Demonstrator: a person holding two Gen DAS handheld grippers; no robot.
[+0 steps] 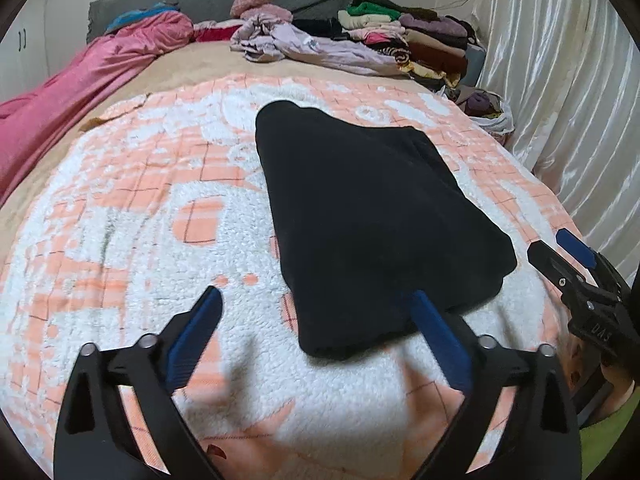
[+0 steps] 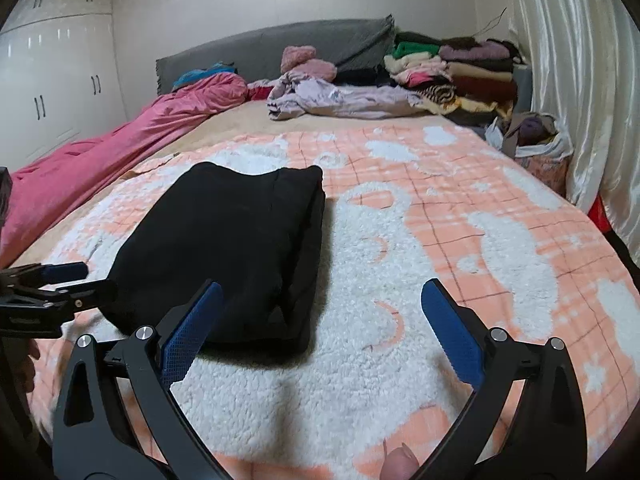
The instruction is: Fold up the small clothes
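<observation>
From the left wrist camera, a folded black fleece garment [image 1: 372, 216] lay at the centre of a fluffy peach-and-white checked blanket [image 1: 132, 208] covering the bed. The left gripper [image 1: 316, 300] hung low with its blue-padded jaws spread wide and empty; the tip of its right-hand finger sat at the garment's near edge, though contact could not be judged. At three o'clock the right gripper [image 1: 560, 252] entered, holding nothing, jaws a little apart. At twelve o'clock lay a stack of folded clothes in mixed colours [image 1: 416, 36], with a crumpled lilac garment [image 1: 316, 46] beside it.

From the right wrist camera, the black garment [image 2: 236, 236] sat at ten o'clock, a neat thick rectangle. The right gripper [image 2: 322, 300] was released, jaws wide over bare blanket [image 2: 460, 216]. The left gripper [image 2: 60, 276] showed at nine o'clock, just beside the garment.

The fold looked complete. The next move likely called for lifting the bundle toward the stack, or fetching the lilac garment [image 2: 340, 98].
</observation>
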